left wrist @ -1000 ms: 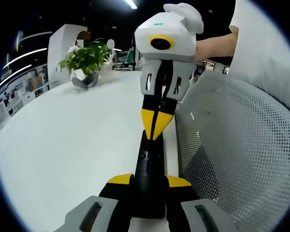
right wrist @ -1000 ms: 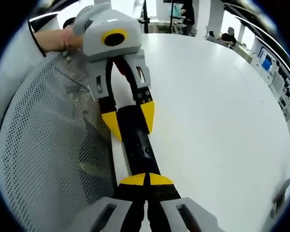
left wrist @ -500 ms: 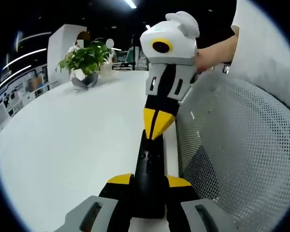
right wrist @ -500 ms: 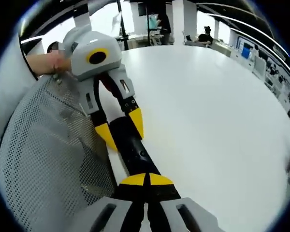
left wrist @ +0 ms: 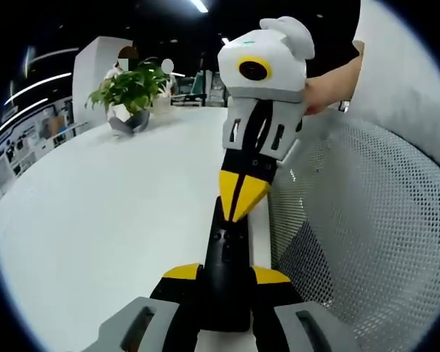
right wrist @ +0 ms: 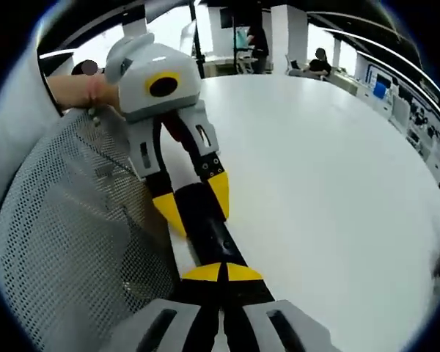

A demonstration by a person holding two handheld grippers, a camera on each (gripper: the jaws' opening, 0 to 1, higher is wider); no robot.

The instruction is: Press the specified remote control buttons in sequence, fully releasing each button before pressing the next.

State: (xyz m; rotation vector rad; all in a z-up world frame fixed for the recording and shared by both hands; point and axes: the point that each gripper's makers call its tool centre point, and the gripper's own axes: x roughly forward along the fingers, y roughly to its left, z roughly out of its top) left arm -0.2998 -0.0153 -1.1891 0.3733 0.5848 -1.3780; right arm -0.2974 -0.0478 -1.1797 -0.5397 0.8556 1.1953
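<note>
The left gripper (left wrist: pixel 225 282) is clamping the near end of the black remote control (left wrist: pixel 227 253) at the bench (left wrist: pixel 110 213) edge, while the right gripper (left wrist: pixel 240 198), jaws closed and empty, is resting its tips on the far end, apparently mid-press, with how many presses remain unclear.

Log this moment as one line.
left claw: clamped on remote | right claw: shut, tips on remote | remote: along white table edge

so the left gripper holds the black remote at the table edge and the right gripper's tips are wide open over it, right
Not quite. In the left gripper view the right gripper has its yellow tips closed together, touching the remote. The left gripper does grip the remote at the table edge.
</note>
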